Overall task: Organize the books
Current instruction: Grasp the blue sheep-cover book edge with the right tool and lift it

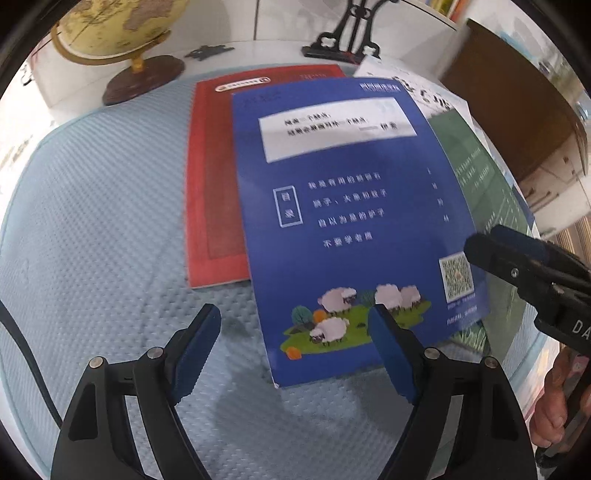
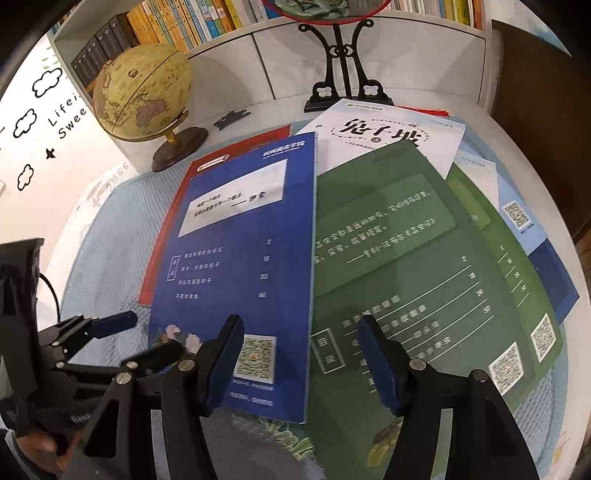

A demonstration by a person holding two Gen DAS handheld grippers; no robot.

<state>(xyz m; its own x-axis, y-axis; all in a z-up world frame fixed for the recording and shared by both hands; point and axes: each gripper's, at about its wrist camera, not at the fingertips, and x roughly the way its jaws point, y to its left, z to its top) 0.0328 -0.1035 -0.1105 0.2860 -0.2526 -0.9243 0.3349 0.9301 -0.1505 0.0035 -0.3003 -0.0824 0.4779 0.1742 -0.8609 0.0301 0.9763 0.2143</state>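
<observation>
Left gripper (image 1: 295, 332): jaws apart, nothing clamped; it hovers over the near left corner of the blue book, one finger over the mat, the other over the cover's sheep picture.
Right gripper (image 2: 299, 354): jaws apart, empty; it straddles the seam where the blue book's right edge overlaps the green book.
Blue book (image 2: 240, 258): back cover up, lying on top of the red book and the green one.
Red book (image 1: 210, 177): flat under the blue book's left side.
Green book (image 2: 399, 266): right of the blue book, partly covering a white book (image 2: 388, 129).
Mat (image 1: 103, 221): light blue, quilted, spread on the tabletop beneath the books.
Behind: globe (image 2: 142, 92) and black stand (image 2: 345, 88) against a bookshelf (image 2: 177, 26).
</observation>
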